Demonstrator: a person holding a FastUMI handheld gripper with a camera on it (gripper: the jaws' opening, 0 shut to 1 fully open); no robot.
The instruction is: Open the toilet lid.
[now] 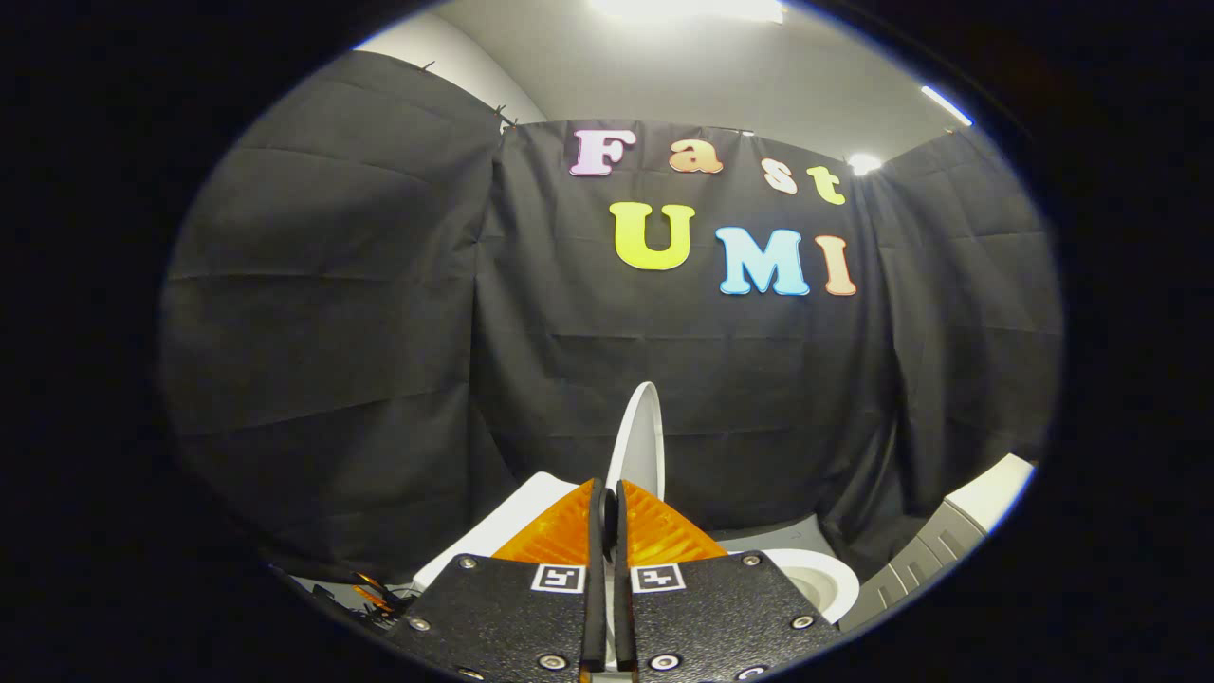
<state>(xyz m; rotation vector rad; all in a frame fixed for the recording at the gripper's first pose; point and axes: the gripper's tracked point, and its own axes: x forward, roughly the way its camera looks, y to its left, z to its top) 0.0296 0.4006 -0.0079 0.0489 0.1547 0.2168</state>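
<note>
The tool (608, 498) pinches the thin, smooth white toilet lid (637, 438) between both fingers, the rounded lid standing upright just ahead, the glossy bowl (823, 581) to the tool's right.

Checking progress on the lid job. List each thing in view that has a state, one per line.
toilet lid: raised, standing near upright, seen edge-on just beyond the fingers
toilet bowl: uncovered, its rim showing beside the fingers
hand-held gripper: fingers nearly together at the lid's lower edge; whether both press on it cannot be told
ceiling lights: on
</note>
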